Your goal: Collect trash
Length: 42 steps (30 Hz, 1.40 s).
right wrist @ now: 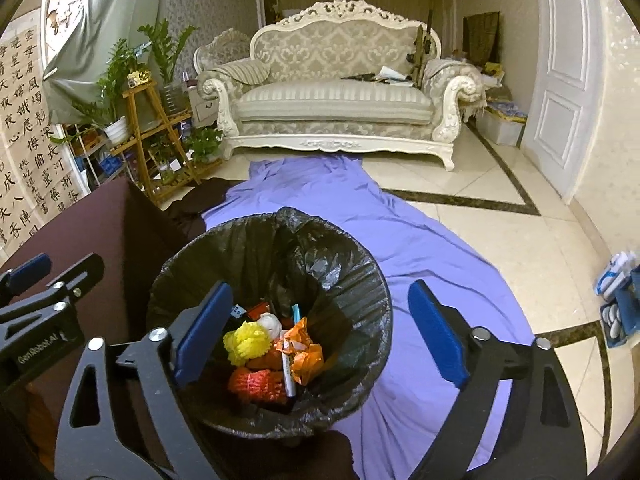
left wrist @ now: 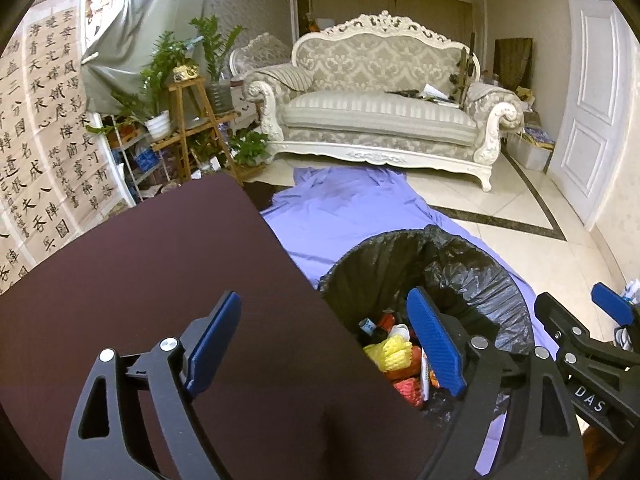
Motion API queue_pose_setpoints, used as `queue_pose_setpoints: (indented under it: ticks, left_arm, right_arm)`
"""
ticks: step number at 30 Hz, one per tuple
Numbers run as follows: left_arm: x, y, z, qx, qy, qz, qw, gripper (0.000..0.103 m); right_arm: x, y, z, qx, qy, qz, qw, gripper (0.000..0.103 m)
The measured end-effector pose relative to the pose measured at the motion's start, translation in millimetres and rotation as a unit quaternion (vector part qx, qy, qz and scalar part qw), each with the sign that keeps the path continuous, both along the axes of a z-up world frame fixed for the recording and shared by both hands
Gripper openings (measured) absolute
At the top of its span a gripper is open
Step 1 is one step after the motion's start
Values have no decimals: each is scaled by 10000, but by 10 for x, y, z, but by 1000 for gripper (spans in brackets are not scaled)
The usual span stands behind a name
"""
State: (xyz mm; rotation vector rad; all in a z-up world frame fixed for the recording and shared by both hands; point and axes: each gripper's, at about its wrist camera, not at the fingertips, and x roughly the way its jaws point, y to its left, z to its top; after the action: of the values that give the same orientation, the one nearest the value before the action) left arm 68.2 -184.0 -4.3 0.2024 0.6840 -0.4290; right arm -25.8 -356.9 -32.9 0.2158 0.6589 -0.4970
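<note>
A bin with a black liner [right wrist: 344,292] stands on a purple sheet [right wrist: 420,240] beside a dark brown table [left wrist: 160,280]. Inside lie a yellow foam net [right wrist: 244,340], a red net [right wrist: 252,384], an orange wrapper [right wrist: 306,354], a white pen [right wrist: 289,376] and other scraps. My right gripper [right wrist: 320,332] is open and empty above the bin's mouth. My left gripper [left wrist: 326,344] is open and empty, over the table's right edge with its right finger above the bin [left wrist: 480,280]. The right gripper also shows in the left wrist view [left wrist: 580,332].
A cream ornate sofa [right wrist: 340,92] stands at the back. A wooden plant stand [right wrist: 156,132] with potted plants is at the left, next to calligraphy sheets [left wrist: 40,140]. A white door [right wrist: 560,80] is at the right. Slippers in a blue rack [right wrist: 620,304] sit at the right edge.
</note>
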Motion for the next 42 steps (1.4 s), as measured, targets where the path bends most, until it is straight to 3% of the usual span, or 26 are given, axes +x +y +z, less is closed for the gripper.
queue_pose_setpoints:
  ticks: [6,23,42]
  left_arm:
    - [-179,194,57,-64,-74,91,9999,84]
    - [-749,697,214,-283,-173,282,9991,85]
    - [-910,851,241,-458,-126,301,9984,85]
  right_arm:
    - [-232,188,92,-244,-214,-124,9994,97]
    - [-734,651,347,-155,-379,247,9989,98]
    - [-945,857,433,-216,-474,341,9981,98]
